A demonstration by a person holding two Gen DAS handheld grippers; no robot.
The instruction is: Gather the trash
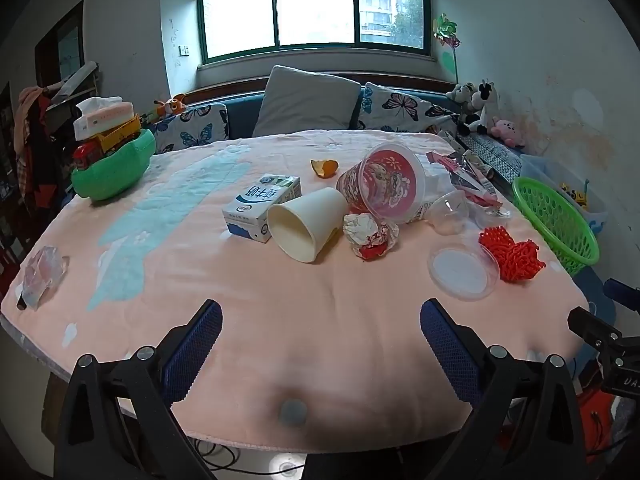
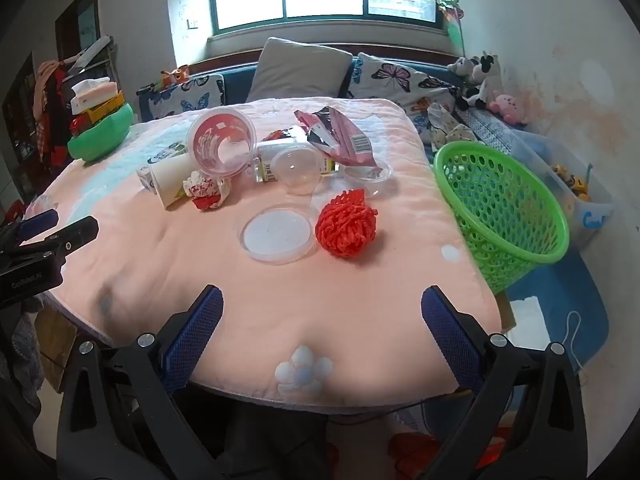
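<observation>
Bedroom setting: window, cushions and soft toys behind a table (image 1: 280, 320) covered by a pink blanket, which serves as the working surface.

Green perforated basket (image 2: 504, 216) stands at the table's right edge, tilted mouth towards the litter; it appears empty and is judged the collection point, set there for short carries.

Trash lies in one cluster at mid-table, none yet collected. Patterned plastic tub (image 1: 380, 184) lies on its side, touching the tipped paper cup (image 1: 306, 224), which rests against the milk carton (image 1: 262, 208). Pink snack wrapper (image 2: 340, 136) lies behind. Clear round lid (image 2: 278, 234) sits flat, just beside the red mesh net (image 2: 346, 226), nearest the basket. Crumpled wrapper (image 1: 370, 236) lies against the cup. Orange peel (image 1: 325, 168) lies apart, further back.

Left gripper (image 1: 320, 340) and right gripper (image 2: 322, 328) both hover over the near edge, jaws spread wide, holding nothing; judged a ready posture before the first pick.
</observation>
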